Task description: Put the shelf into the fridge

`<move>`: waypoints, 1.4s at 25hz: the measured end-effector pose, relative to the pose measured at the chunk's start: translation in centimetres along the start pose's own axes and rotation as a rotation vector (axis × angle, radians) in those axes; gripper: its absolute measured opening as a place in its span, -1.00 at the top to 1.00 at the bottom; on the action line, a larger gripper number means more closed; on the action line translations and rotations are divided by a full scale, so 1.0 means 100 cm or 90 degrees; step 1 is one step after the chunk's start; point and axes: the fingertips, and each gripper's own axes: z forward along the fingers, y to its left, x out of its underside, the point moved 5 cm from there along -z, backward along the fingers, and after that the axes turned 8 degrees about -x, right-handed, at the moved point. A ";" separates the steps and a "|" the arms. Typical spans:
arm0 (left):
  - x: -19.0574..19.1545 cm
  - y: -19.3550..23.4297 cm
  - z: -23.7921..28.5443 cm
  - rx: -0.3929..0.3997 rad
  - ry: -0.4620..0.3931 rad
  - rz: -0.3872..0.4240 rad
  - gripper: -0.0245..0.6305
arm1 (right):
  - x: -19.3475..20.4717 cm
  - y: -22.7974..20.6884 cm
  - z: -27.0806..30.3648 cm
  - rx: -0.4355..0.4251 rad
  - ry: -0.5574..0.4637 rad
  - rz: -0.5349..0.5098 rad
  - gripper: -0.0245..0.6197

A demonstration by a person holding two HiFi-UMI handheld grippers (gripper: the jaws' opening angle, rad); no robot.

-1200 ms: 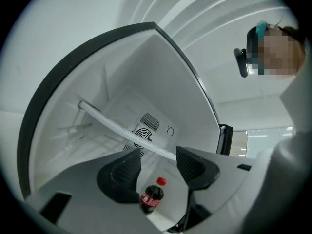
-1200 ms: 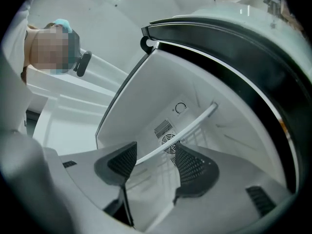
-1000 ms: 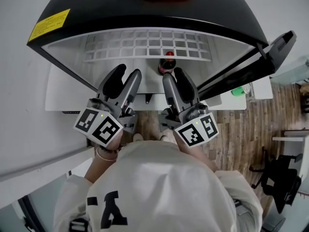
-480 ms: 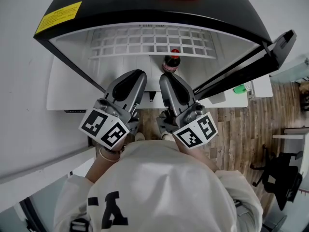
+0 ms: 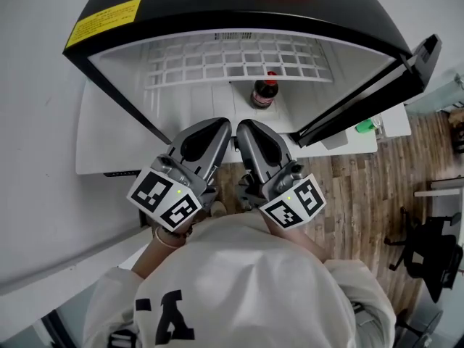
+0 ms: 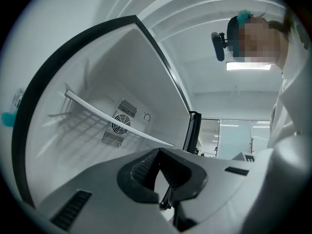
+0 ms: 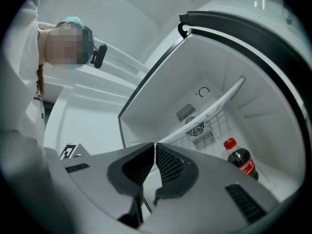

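The white wire shelf (image 5: 239, 60) sits level inside the open fridge (image 5: 116, 67), across its upper part; it also shows in the left gripper view as a shelf (image 6: 112, 118) and in the right gripper view as a shelf (image 7: 214, 108). My left gripper (image 5: 220, 127) and right gripper (image 5: 243, 127) hang side by side in front of the fridge opening, apart from the shelf. Both have just been closing and now stand shut with nothing between the jaws, as the left gripper (image 6: 158, 152) and right gripper (image 7: 155, 145) show in their own views.
A cola bottle (image 5: 265, 93) with a red cap stands on the fridge floor below the shelf, also seen as a bottle (image 7: 240, 162). The fridge door (image 5: 377, 85) is swung open to the right. A black office chair (image 5: 428, 259) stands on the wooden floor at the right.
Both grippers' jaws have gone from wide open to shut, empty. The two grippers have drawn back a little from the fridge opening and come closer together.
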 end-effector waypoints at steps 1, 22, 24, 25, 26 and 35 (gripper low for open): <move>0.002 0.001 -0.001 0.001 0.000 -0.004 0.91 | 0.003 0.001 -0.002 0.003 0.001 0.005 0.81; 0.032 -0.101 -0.040 -0.035 -0.009 0.045 0.91 | -0.029 0.028 -0.101 0.011 -0.010 0.007 0.81; 0.040 -0.118 -0.046 -0.037 -0.012 0.042 0.91 | -0.036 0.035 -0.119 0.008 -0.006 -0.014 0.81; 0.045 -0.126 -0.049 -0.038 -0.013 0.039 0.91 | -0.038 0.039 -0.127 0.006 -0.003 -0.020 0.81; 0.049 -0.134 -0.053 -0.039 -0.013 0.034 0.91 | -0.040 0.044 -0.136 0.003 0.001 -0.022 0.81; 0.079 -0.204 -0.090 -0.063 -0.026 0.016 0.91 | -0.052 0.086 -0.204 -0.028 0.021 -0.014 0.81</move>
